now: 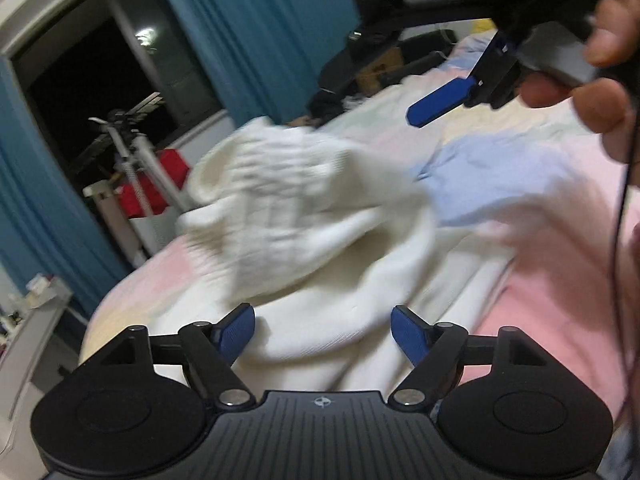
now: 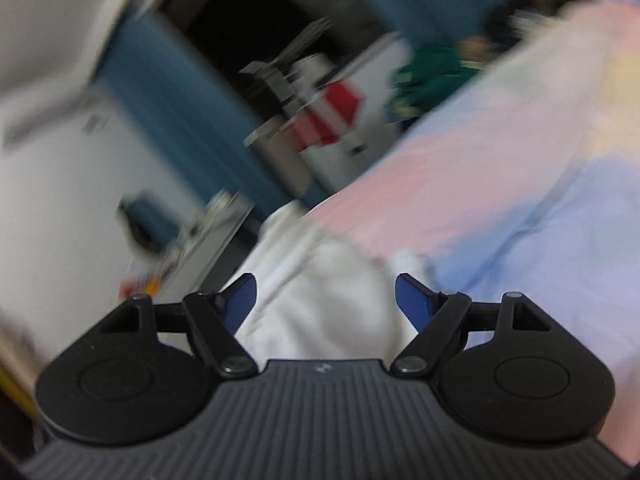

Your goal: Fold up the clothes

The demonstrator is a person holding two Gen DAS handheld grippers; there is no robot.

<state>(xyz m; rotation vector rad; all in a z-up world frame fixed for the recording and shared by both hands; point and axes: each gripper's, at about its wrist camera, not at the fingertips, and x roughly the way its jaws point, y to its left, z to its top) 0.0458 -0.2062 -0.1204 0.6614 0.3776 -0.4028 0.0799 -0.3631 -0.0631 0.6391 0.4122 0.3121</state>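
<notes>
two grippers are seen, and both are held with their blue fingers spread apart and nothing between them. the left gripper (image 1: pixel 323 330) is poised over a white knitted garment (image 1: pixel 304 216), which lies bunched on a bedspread (image 1: pixel 552 280) of pink, pale blue and cream patches; a raised, blurred fold of the garment is seen just ahead of the fingertips, while its smoother part lies directly under the gap. the right gripper (image 2: pixel 325 300) is seen ahead and to the right of the left one, held in a hand (image 1: pixel 604 80) above the bedspread and apart from the cloth. in its own view a white part of the garment lies under and just ahead of its fingers, with the bedspread to the right. teal curtains (image 1: pixel 260 28) and a dark window (image 1: pixel 92 92) are seen beyond, to the left.
</notes>
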